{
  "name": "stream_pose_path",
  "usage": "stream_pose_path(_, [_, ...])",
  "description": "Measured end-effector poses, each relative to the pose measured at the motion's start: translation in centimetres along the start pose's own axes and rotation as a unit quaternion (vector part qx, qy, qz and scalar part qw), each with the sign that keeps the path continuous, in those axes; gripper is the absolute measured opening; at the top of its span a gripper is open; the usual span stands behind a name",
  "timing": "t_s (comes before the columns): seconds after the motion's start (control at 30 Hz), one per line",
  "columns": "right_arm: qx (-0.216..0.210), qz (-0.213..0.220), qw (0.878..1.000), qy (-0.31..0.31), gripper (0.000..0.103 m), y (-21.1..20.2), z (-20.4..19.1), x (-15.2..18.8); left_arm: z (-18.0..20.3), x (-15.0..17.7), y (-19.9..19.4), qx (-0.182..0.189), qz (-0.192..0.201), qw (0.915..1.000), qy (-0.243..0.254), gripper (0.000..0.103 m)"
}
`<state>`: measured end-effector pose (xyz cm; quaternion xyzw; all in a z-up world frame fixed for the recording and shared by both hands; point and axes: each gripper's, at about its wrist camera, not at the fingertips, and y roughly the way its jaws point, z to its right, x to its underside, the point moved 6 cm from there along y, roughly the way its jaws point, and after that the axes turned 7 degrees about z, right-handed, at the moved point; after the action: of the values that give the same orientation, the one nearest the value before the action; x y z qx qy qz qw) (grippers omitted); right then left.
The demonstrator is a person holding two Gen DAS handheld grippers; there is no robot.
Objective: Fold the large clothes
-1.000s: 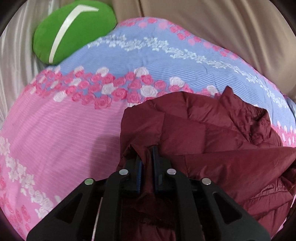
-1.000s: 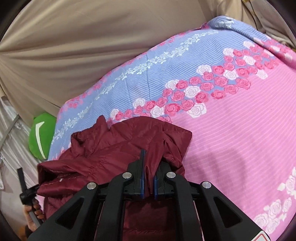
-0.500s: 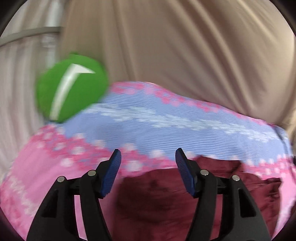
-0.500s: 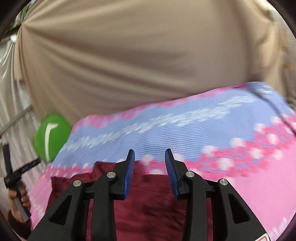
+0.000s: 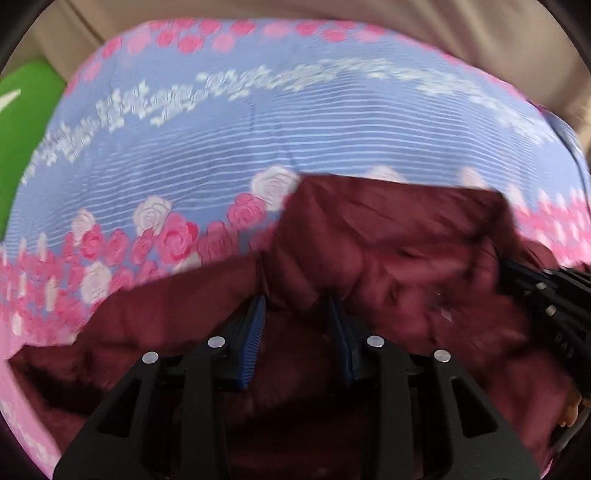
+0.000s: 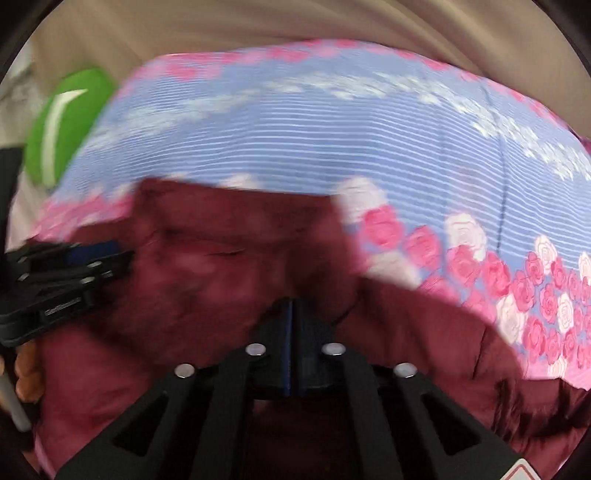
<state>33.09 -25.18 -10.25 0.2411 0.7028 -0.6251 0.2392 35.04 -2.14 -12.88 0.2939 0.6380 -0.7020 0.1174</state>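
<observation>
The puffy maroon quilted jacket [image 5: 388, 236] lies on the floral bed [image 5: 221, 140]. A fold is bunched between the closing left hand-held gripper [image 5: 297, 314]; the right hand-held gripper [image 6: 293, 332], at three o'clock, is clenched on fabric. Both corners should be lifted together.

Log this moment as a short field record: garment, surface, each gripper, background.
garment: dark red padded jacket, bunched and partly folded on the bed
surface: bedsheet, blue stripes with pink and white roses
left gripper: jaws have just been closing, a fold of the jacket between the pads
right gripper: jaws together, just closed, on a jacket fold as far as the blur shows
background: green cushion at the bed's far left corner; beige curtain behind
image quality: motion blur in both views
</observation>
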Motion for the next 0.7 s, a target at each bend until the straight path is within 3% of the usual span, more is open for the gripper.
stream_pose_path(0.13, [-0.035,0.012,0.997,0.064,0.000,1.0,2.3,-0.7,-0.8,-1.5,0.6,-0.020,0.027,0.9994,-0.013,0.036])
stream_pose_path(0.2, [-0.028,0.039,0.996,0.069,0.000,-0.4,2.7,-0.7,-1.6,-1.6,-0.2,-0.014,0.041,0.9985,-0.032,0.036])
stream_pose_path(0.23, [-0.024,0.052,0.996,0.070,0.004,-1.2,2.7,-0.9,-1.9,-1.7,-0.8,-0.007,0.048,0.9980,-0.041,0.036])
stream_pose_path(0.27, [-0.022,0.074,0.995,0.069,0.020,-2.3,3.0,-1.1,-2.4,-1.8,-1.6,0.001,0.060,0.9970,-0.050,0.035])
stream_pose_path(0.3, [-0.018,0.082,0.994,0.069,0.024,-2.9,3.2,-1.4,-2.6,-1.9,-2.1,0.004,0.065,0.9966,-0.051,0.035])
stream_pose_path(0.37, [-0.031,0.065,0.995,0.069,0.042,-2.4,3.3,-2.0,-2.6,-2.6,-2.2,0.008,0.062,0.9971,-0.045,0.037])
stream_pose_path(0.4, [-0.041,0.048,0.996,0.070,0.042,-1.7,3.3,-2.3,-2.6,-3.0,-1.6,0.015,0.049,0.9979,-0.040,0.043])
stream_pose_path(0.43, [-0.053,0.027,0.996,0.069,0.042,-0.8,3.0,-2.3,-1.9,-3.3,-0.3,0.028,0.031,0.9985,-0.035,0.044])
stream_pose_path(0.5, [-0.051,-0.009,0.997,0.059,0.033,1.5,2.3,-1.8,-1.3,-3.1,1.8,0.042,-0.001,0.9984,-0.038,0.039])
stream_pose_path(0.53, [-0.036,-0.002,0.998,0.045,0.012,1.8,1.9,-1.9,-1.2,-3.5,2.0,0.041,0.007,0.9985,-0.034,0.019])
stream_pose_path(0.6, [-0.038,0.031,0.998,0.030,0.006,0.4,1.2,-2.8,-1.0,-4.1,1.5,0.039,0.013,0.9988,-0.025,0.011])
stream_pose_path(0.7, [-0.034,0.104,0.993,0.034,0.005,-2.2,1.3,-4.6,-1.1,-5.6,1.2,0.020,0.041,0.9987,-0.022,0.009])
